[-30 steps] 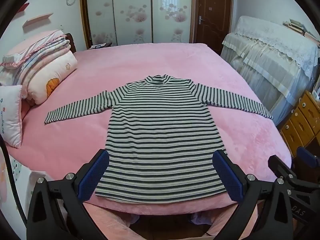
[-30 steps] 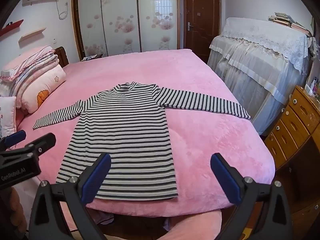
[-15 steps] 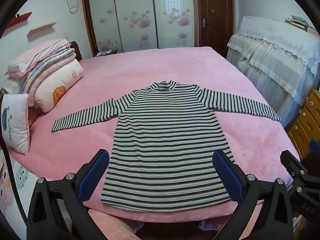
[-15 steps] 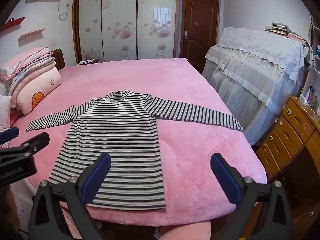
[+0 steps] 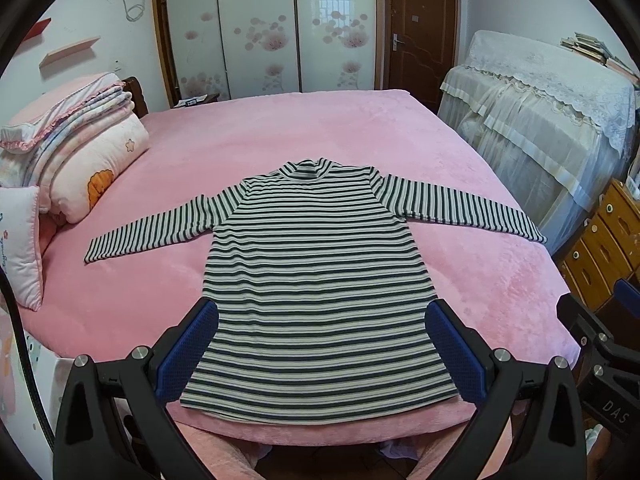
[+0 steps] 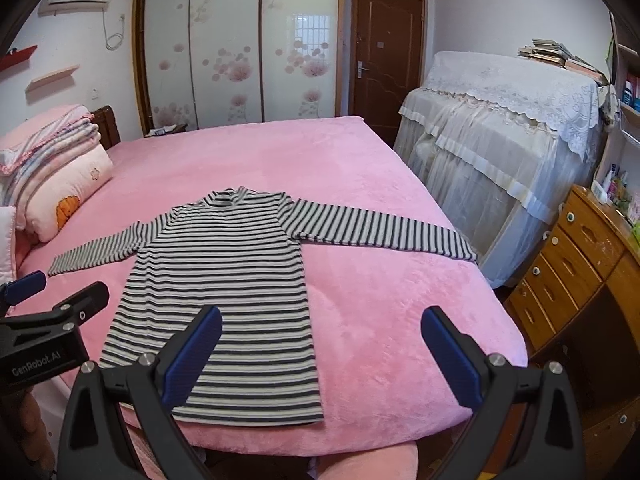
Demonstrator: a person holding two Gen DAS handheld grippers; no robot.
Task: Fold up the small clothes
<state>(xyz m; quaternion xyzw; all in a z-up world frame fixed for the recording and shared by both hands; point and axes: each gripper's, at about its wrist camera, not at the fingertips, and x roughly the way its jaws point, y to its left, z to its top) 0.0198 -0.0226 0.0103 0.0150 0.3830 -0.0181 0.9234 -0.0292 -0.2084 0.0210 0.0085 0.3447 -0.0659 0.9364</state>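
Left gripper, jaws spread wide and empty, hovers above the hem of the striped top, which lies flat, sleeves outstretched, on the pink bed; right gripper, likewise spread and empty, hovers beside the hem's right corner

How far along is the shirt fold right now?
Done: the striped shirt is spread flat on the pink bed, both sleeves out, collar away from the cameras. In hand: nothing; the left gripper and right gripper are both open, above the hem end, not touching cloth. Left: every fold; no sleeve or side is turned in yet.
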